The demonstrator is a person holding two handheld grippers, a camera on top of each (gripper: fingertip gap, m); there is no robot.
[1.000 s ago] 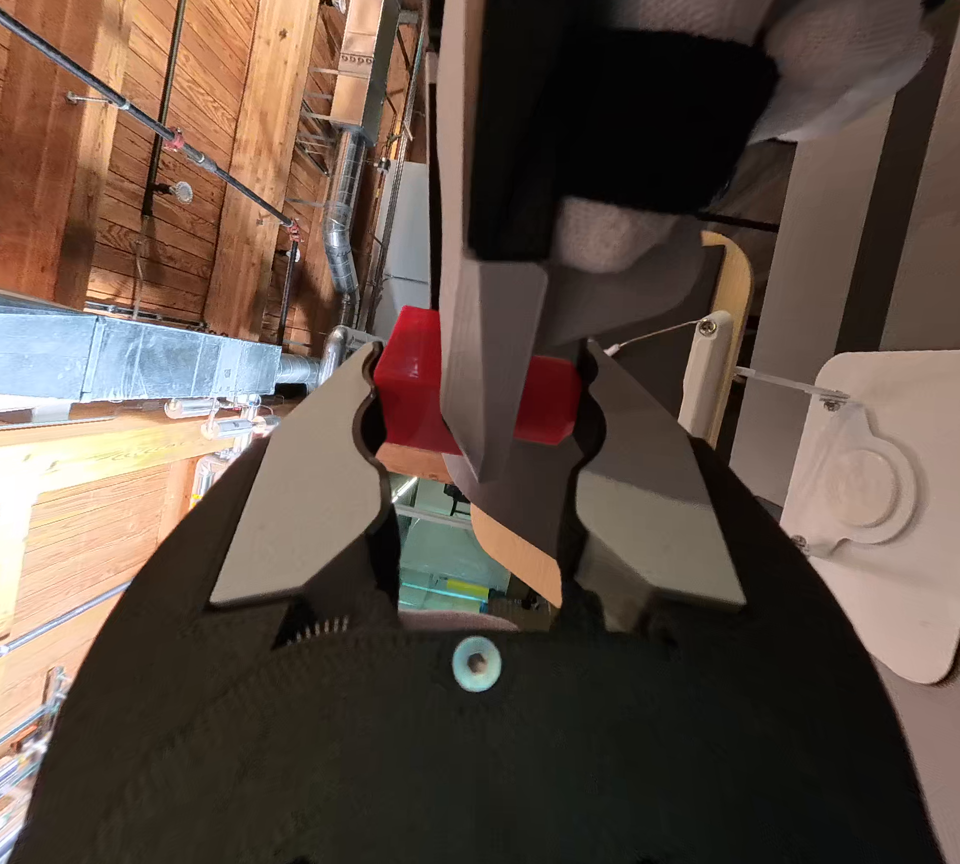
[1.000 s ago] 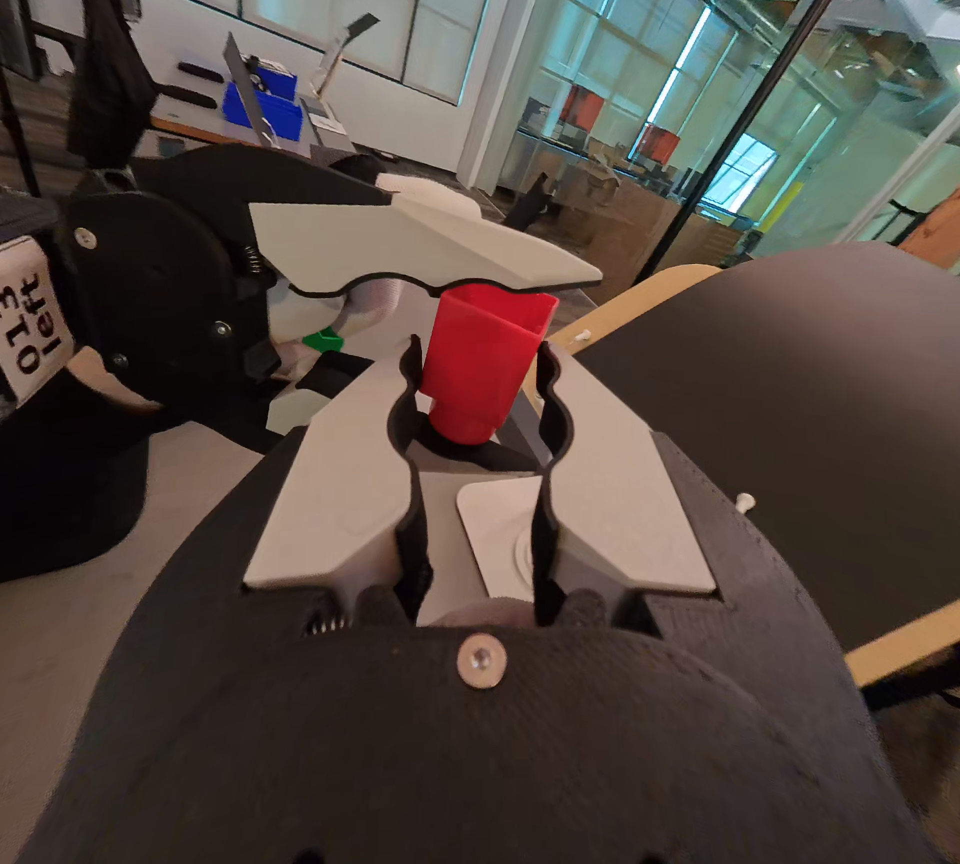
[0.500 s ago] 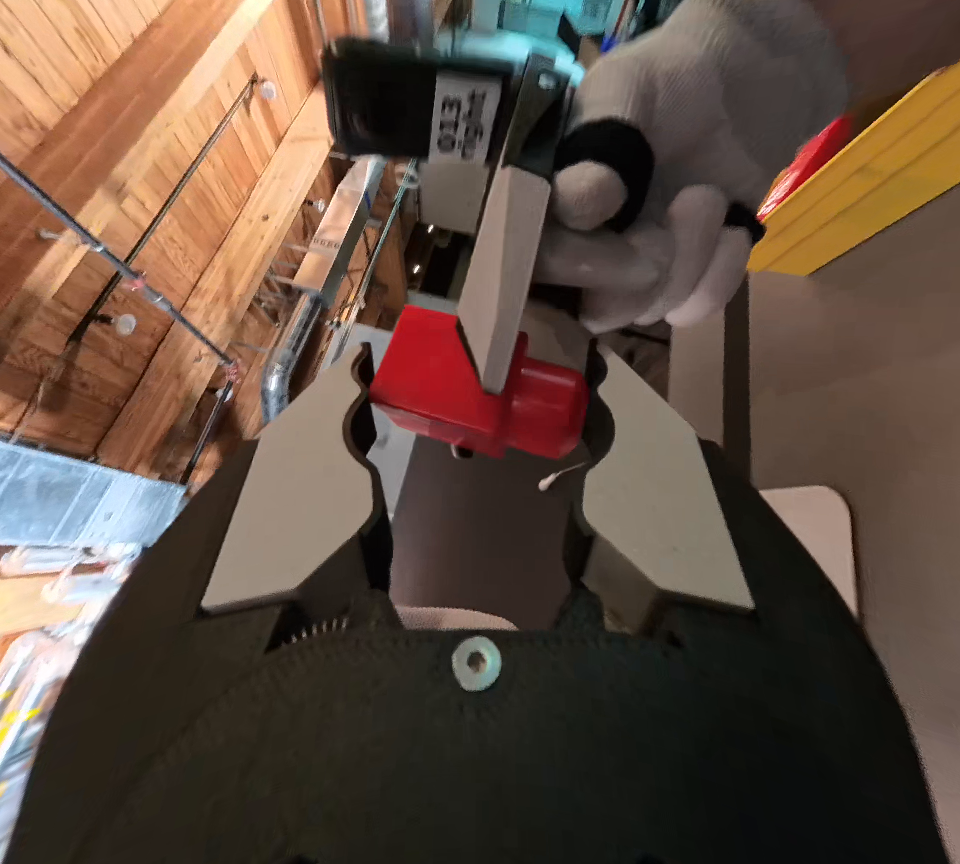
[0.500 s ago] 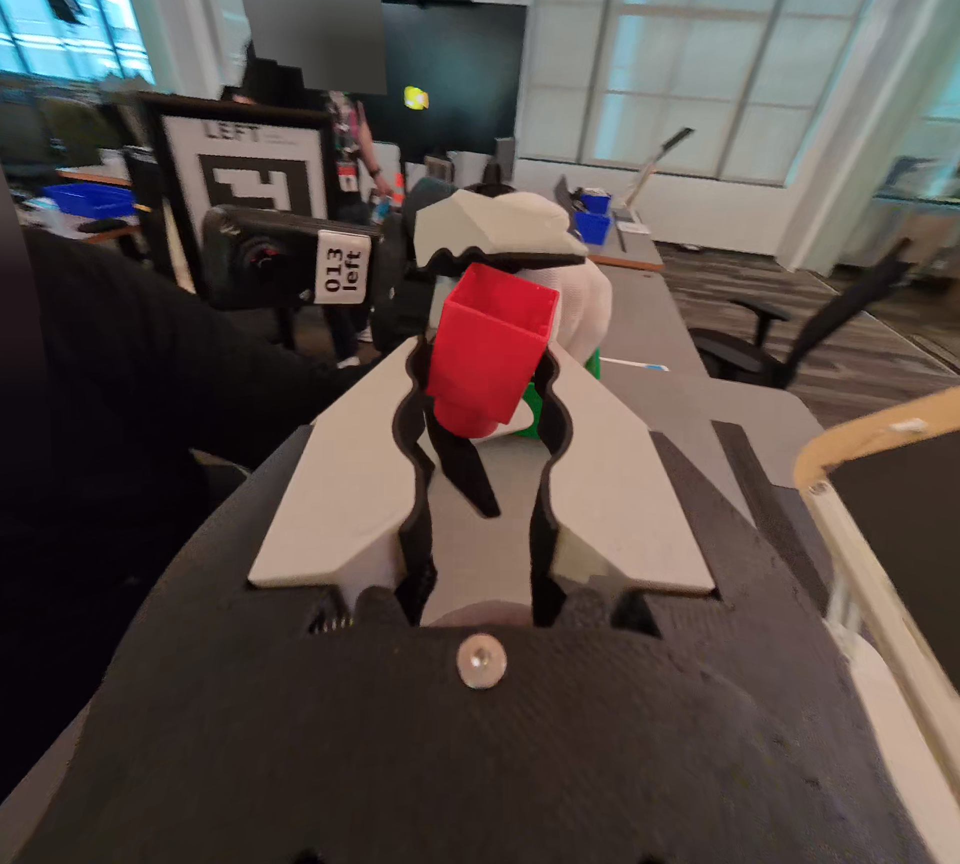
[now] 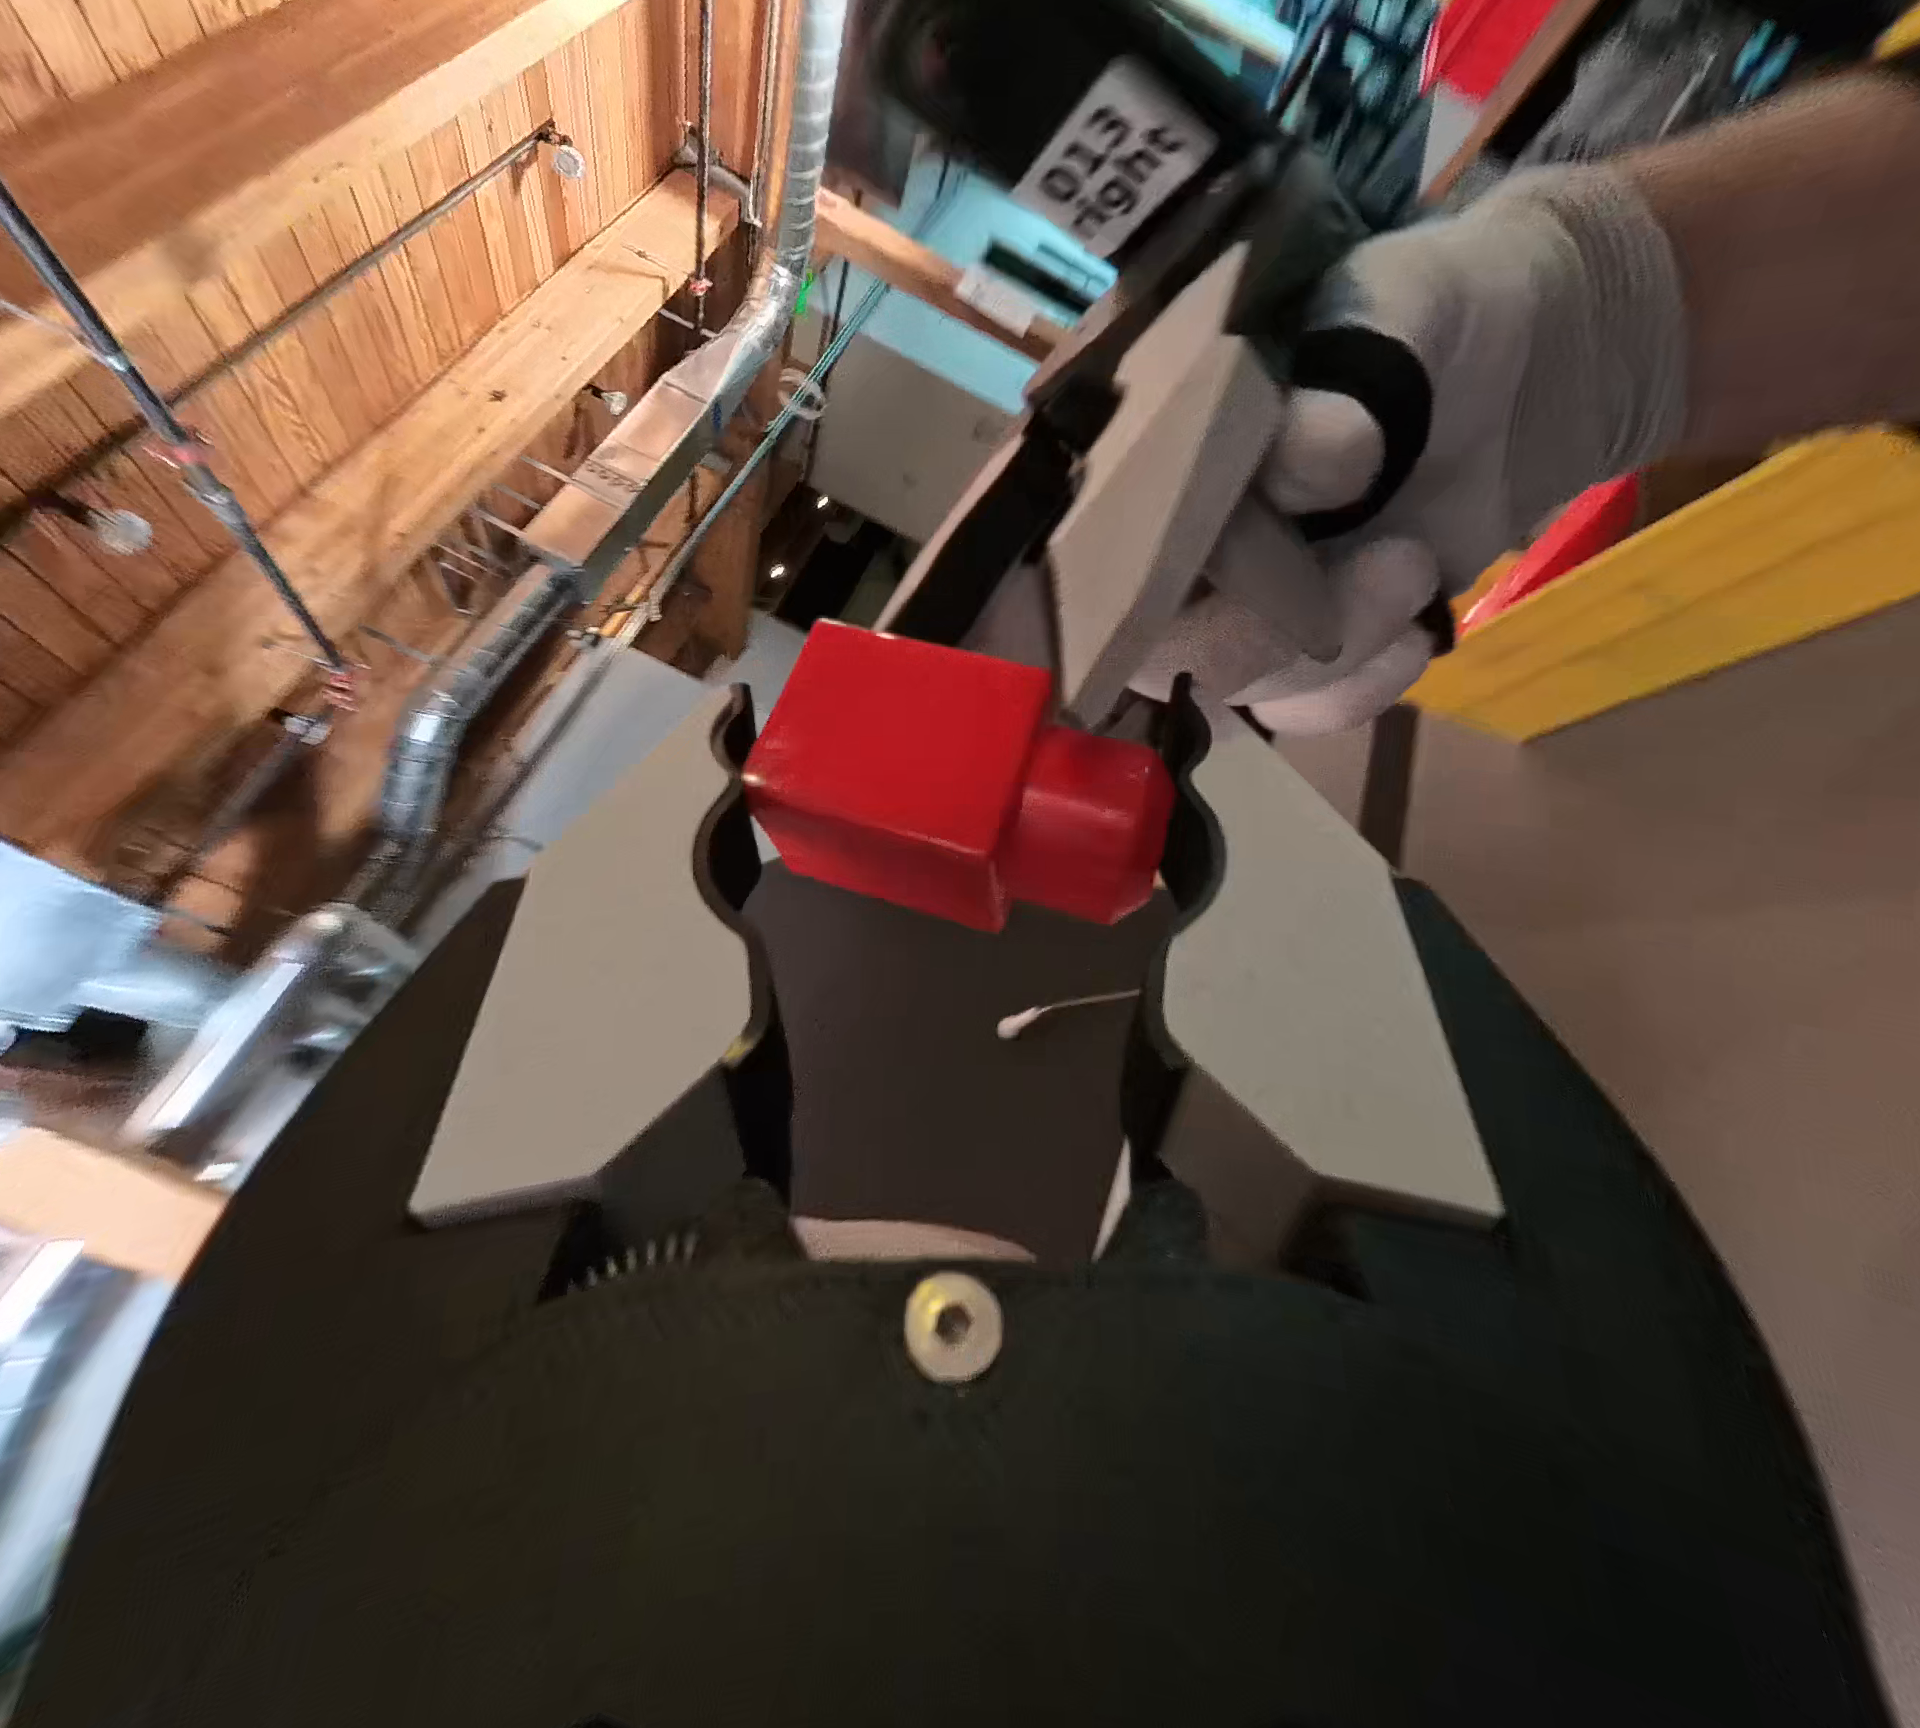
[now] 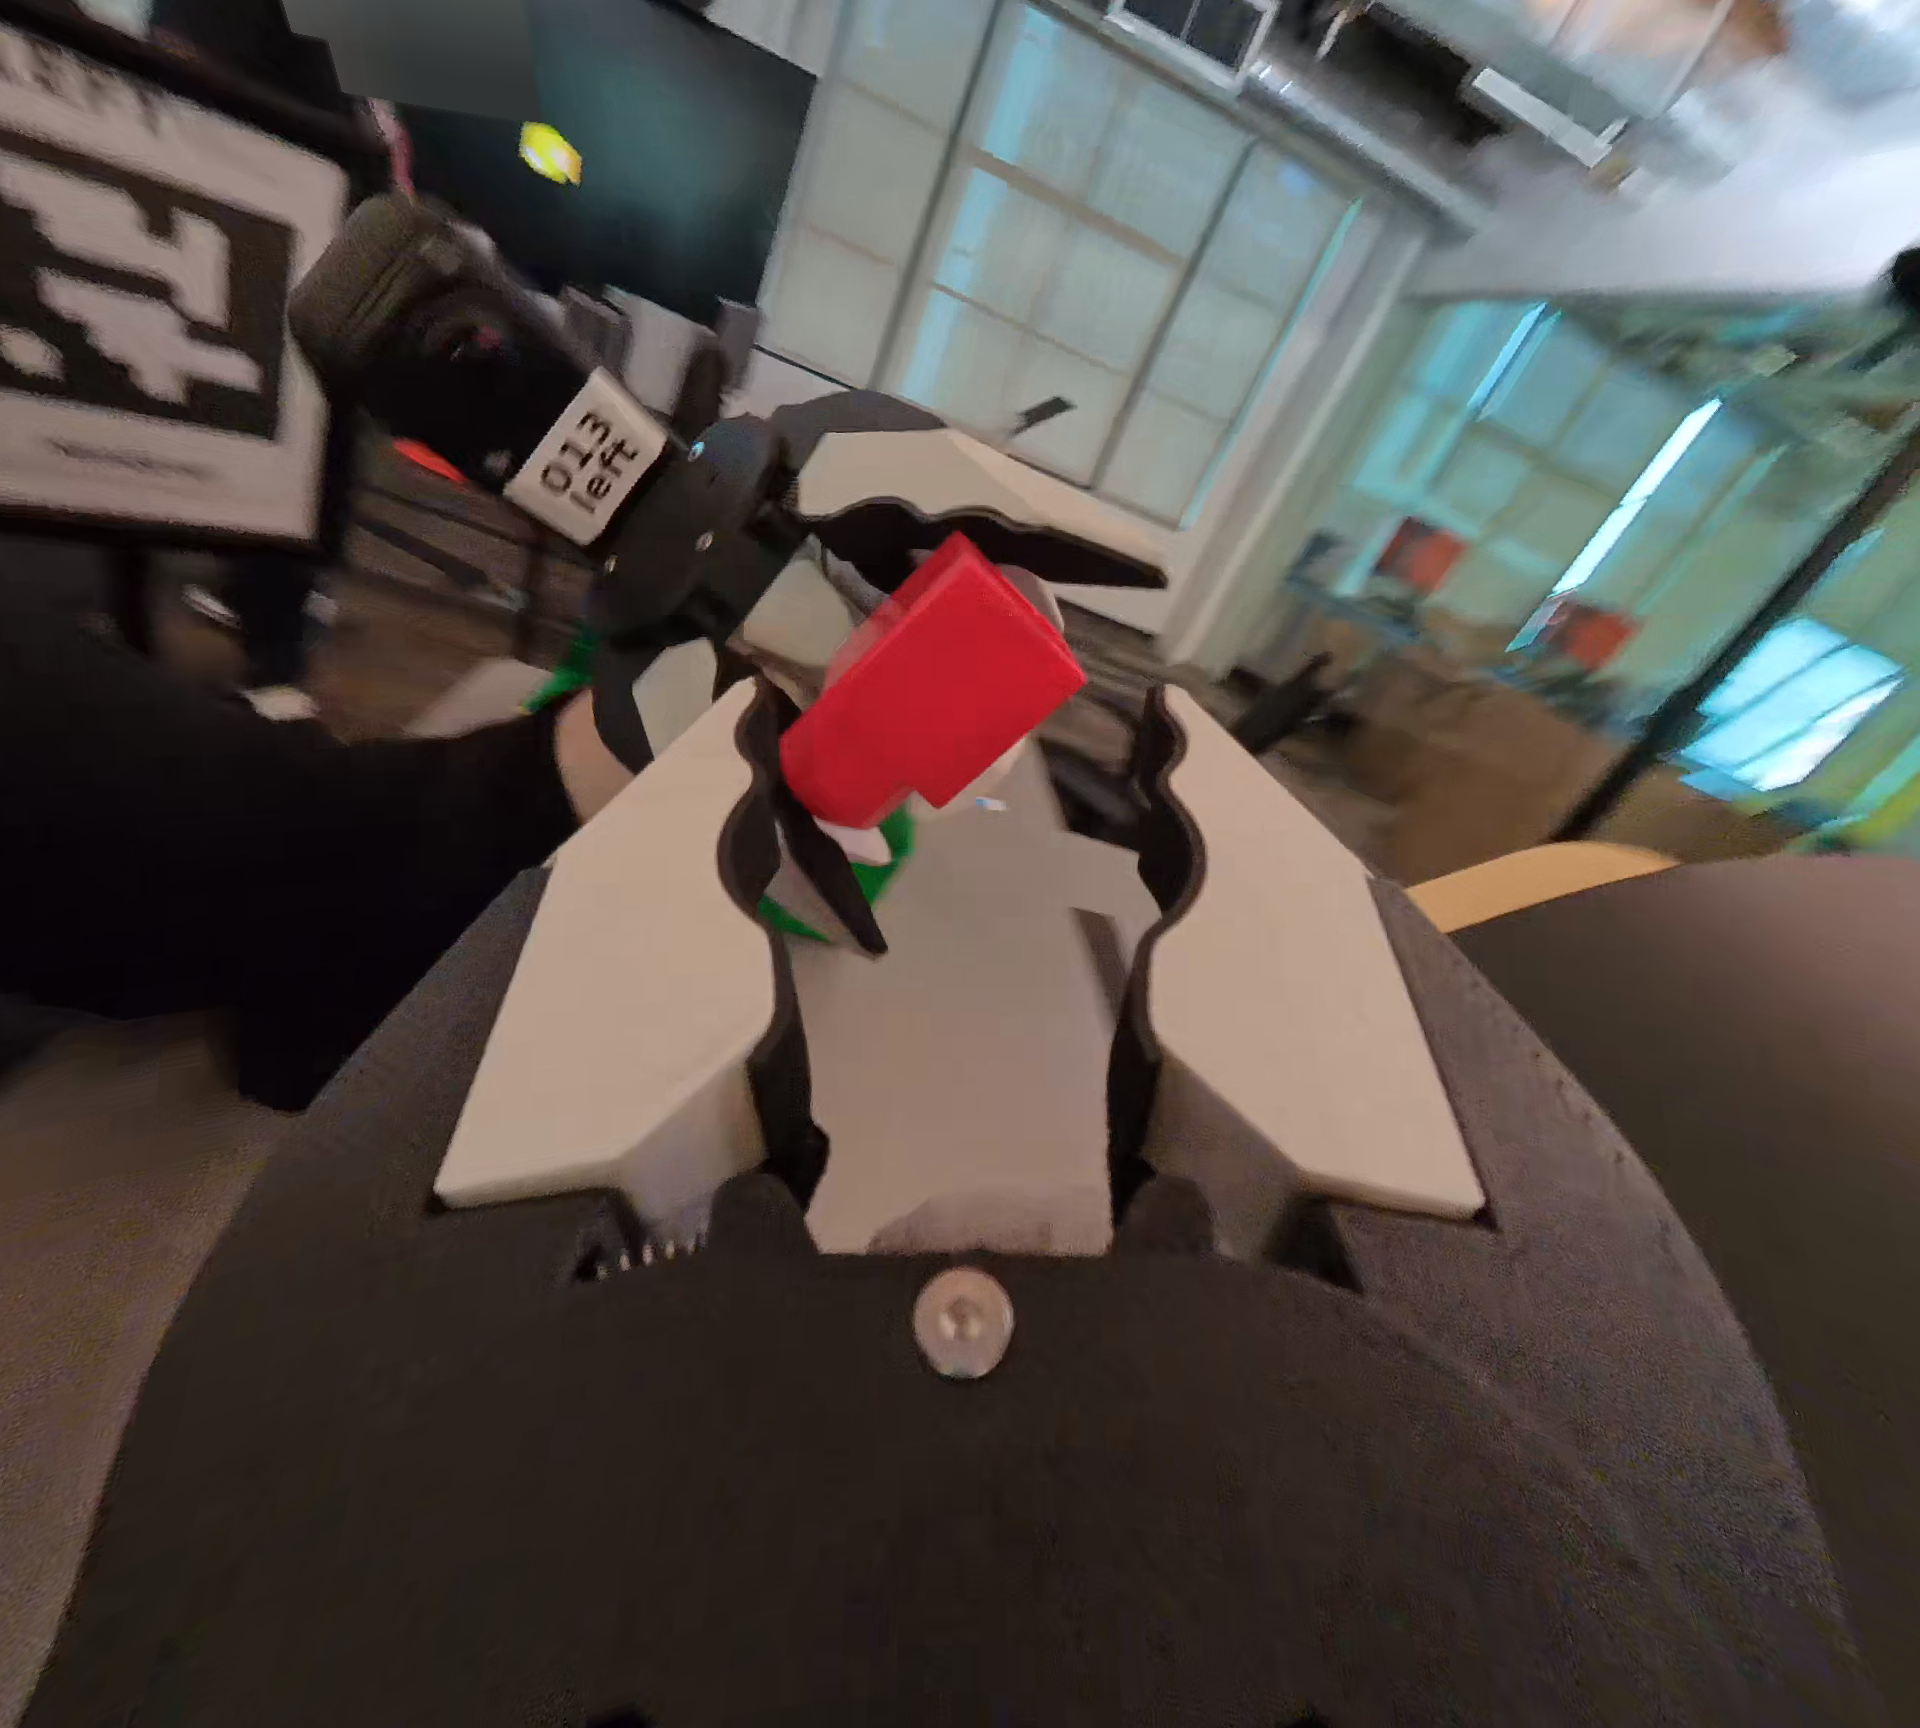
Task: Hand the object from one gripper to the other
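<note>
A red block with a narrower round end (image 5: 935,795) sits crosswise between my left gripper's (image 5: 956,743) fingertips, which are shut on its two ends. My right gripper's grey finger (image 5: 1143,473) shows farther off at upper right, just clear of the block. In the right wrist view my right gripper (image 6: 951,712) is open wide and empty. The red block (image 6: 935,691) hangs beyond its tips, tilted, clamped between the left gripper's black-edged fingers (image 6: 997,540).
A white-gloved hand (image 5: 1507,390) holds the right gripper. A yellow bin (image 5: 1662,577) stands at the right. A dark tabletop (image 6: 1714,1003) with a pale wooden edge lies at the lower right. A black-and-white marker board (image 6: 135,328) stands at the left. Left and right tips are no more than a few centimetres apart.
My right gripper has opened, let go of the red block and drawn back. My left gripper now holds the block alone. Both views have swung round.
</note>
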